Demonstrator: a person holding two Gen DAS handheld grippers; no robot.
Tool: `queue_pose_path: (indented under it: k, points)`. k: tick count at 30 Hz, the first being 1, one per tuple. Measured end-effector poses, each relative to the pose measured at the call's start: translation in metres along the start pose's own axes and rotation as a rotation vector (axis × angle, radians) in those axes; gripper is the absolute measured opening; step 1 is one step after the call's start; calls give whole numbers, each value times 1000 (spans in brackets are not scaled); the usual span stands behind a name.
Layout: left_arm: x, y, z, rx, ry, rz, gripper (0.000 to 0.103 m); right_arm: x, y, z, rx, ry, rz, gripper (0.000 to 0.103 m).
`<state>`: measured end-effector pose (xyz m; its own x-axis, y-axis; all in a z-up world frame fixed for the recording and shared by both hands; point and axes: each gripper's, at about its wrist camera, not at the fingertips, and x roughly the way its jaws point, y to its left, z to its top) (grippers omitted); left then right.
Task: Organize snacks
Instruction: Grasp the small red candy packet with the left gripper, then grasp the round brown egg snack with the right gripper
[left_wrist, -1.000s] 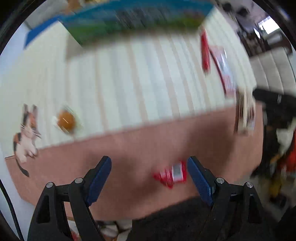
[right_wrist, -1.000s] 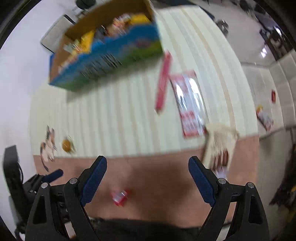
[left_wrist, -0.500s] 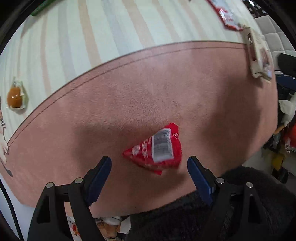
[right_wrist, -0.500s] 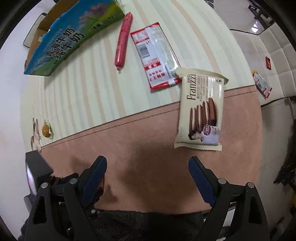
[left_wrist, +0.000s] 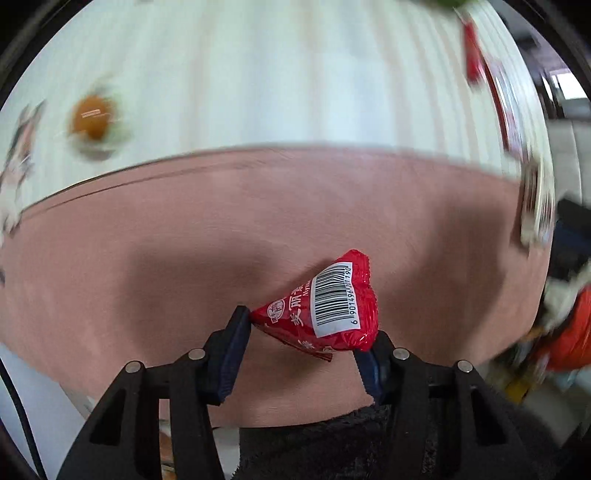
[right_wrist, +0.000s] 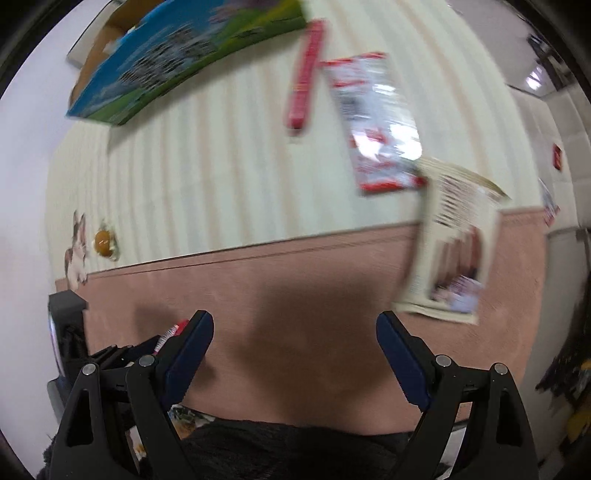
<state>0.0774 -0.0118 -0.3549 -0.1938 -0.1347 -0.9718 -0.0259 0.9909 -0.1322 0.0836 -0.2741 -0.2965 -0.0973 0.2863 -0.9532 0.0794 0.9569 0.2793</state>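
My left gripper (left_wrist: 303, 332) is shut on a small red snack packet (left_wrist: 325, 310) with a white barcode label, held just above the pink rug border (left_wrist: 147, 240). A bit of that packet (right_wrist: 177, 328) shows at the lower left of the right wrist view. My right gripper (right_wrist: 293, 332) is open and empty over the pink border (right_wrist: 295, 266). A cream biscuit pack (right_wrist: 454, 243) lies to its upper right. A red-and-clear packet (right_wrist: 373, 122) and a red sausage stick (right_wrist: 306, 77) lie on the striped rug. The blue-green snack box (right_wrist: 184, 59) stands at the far left.
A small orange wrapped snack (left_wrist: 94, 118) lies on the cream striped rug at the left, next to a printed cat figure (right_wrist: 75, 251). Cluttered items (left_wrist: 565, 325) sit off the rug's right edge. White floor (right_wrist: 26, 184) borders the rug on the left.
My left gripper has closed on the red packet and lifted it off the rug. My right gripper stays open and has shifted a little; the view is blurred by motion.
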Motion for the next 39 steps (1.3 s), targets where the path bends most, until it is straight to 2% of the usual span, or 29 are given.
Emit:
queue_pose_path:
  k: [3, 10, 13, 17, 20, 27, 33, 39]
  points:
    - [-23, 39, -4, -124, -56, -30, 51, 10, 48, 13, -93, 18, 23, 92]
    - [-48, 127, -13, -336, -142, -28, 51, 37, 182, 39, -309, 52, 90, 92]
    - [-47, 159, -12, -399, -158, -31, 51, 58, 236, 51, -388, 60, 72, 92]
    - [-38, 198, -11, -447, -164, -28, 51, 88, 279, 63, -426, 96, 48, 91]
    - [-36, 219, -9, -470, -165, -26, 51, 106, 297, 70, -432, 121, 21, 91]
    - [-37, 252, -1, -475, -164, -25, 51, 132, 307, 82, -406, 161, -10, 89]
    - [-38, 261, 12, -470, -163, -37, 51, 150, 311, 86, -390, 190, -29, 80]
    - [-32, 265, 21, -469, -153, -43, 51, 159, 312, 86, -408, 202, -74, 64]
